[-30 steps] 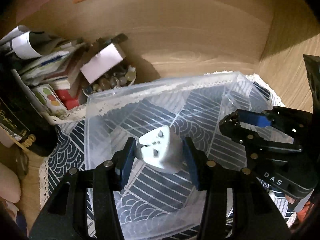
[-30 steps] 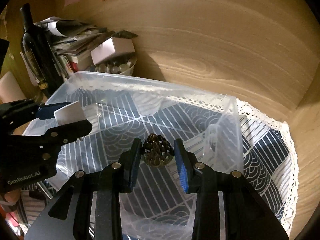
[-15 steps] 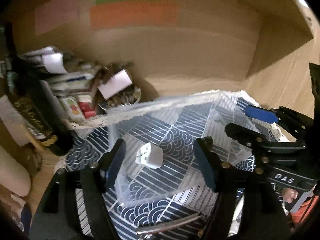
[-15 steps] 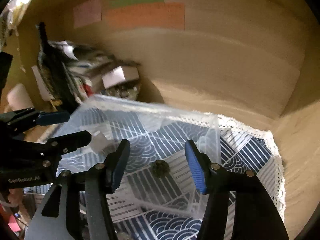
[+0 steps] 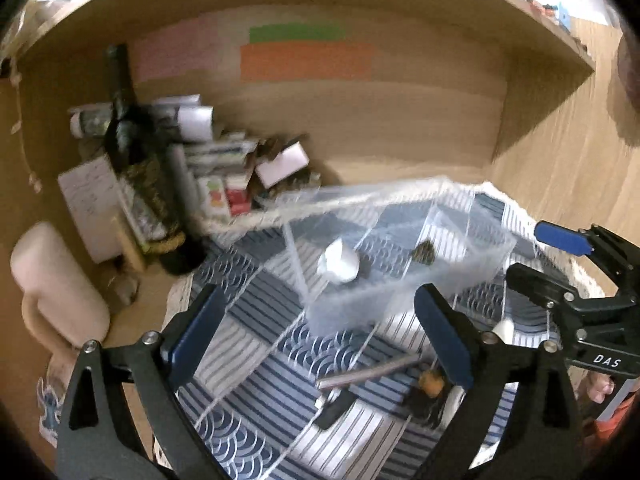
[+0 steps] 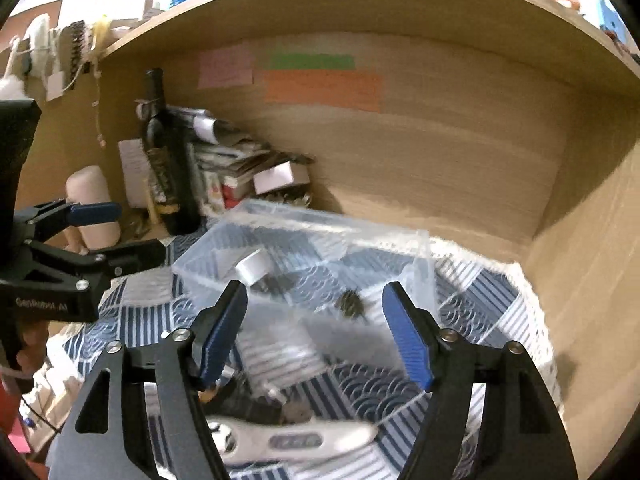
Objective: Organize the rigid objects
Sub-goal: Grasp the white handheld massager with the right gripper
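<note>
A clear plastic bin (image 5: 472, 268) (image 6: 416, 252) sits on a blue patterned cloth. A white plug adapter (image 5: 339, 261) (image 6: 253, 267) and a small dark pinecone-like object (image 5: 425, 253) (image 6: 350, 303) lie inside it. My left gripper (image 5: 320, 332) is open and empty, drawn back in front of the bin; it also shows in the right wrist view (image 6: 120, 228). My right gripper (image 6: 316, 332) is open and empty, also back from the bin, and shows in the left wrist view (image 5: 548, 252).
Loose items lie on the cloth (image 5: 256, 380) before the bin: a metal rod (image 5: 370, 370), a white thermometer-like tool (image 6: 296, 440), small dark pieces (image 5: 424, 400). A wine bottle (image 5: 140, 160), stacked books and boxes (image 5: 236, 176) and a pale mug (image 5: 52, 288) stand left.
Both grippers opened, dropping the adapter and the dark object into the bin, then pulled back and up away from it.
</note>
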{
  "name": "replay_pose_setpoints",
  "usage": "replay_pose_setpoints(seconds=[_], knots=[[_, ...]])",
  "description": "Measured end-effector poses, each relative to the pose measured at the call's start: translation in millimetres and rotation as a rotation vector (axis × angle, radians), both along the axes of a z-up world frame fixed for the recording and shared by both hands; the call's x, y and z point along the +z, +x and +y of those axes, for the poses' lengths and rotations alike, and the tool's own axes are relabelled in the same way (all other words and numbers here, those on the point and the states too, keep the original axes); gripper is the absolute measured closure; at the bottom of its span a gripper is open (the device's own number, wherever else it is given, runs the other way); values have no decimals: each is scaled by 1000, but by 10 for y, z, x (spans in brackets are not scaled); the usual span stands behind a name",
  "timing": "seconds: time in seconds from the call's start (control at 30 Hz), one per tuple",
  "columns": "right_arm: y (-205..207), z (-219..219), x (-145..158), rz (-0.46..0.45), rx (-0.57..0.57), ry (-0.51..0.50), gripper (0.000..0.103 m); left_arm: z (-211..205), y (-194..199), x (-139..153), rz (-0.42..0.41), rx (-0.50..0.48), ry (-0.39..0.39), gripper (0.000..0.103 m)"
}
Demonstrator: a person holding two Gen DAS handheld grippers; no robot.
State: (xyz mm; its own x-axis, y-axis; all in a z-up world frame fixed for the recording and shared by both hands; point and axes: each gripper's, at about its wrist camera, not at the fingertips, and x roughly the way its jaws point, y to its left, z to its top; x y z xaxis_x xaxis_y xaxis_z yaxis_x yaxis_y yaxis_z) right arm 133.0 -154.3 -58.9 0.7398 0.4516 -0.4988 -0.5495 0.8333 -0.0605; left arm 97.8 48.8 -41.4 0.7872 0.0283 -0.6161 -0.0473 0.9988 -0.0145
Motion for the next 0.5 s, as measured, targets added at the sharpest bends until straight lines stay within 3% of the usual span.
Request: replay_pose_setpoints(seconds=[0.33, 0.4, 0.5], knots=[[-270, -26, -471, 137, 26, 17, 35, 59, -188, -587, 145, 0, -38, 8], [-312, -7, -551, 162, 35, 15, 35, 19, -205, -711, 174, -15, -30, 20], [-348, 44, -668, 201, 63, 9, 35, -49, -207, -874, 210, -40, -9, 25]])
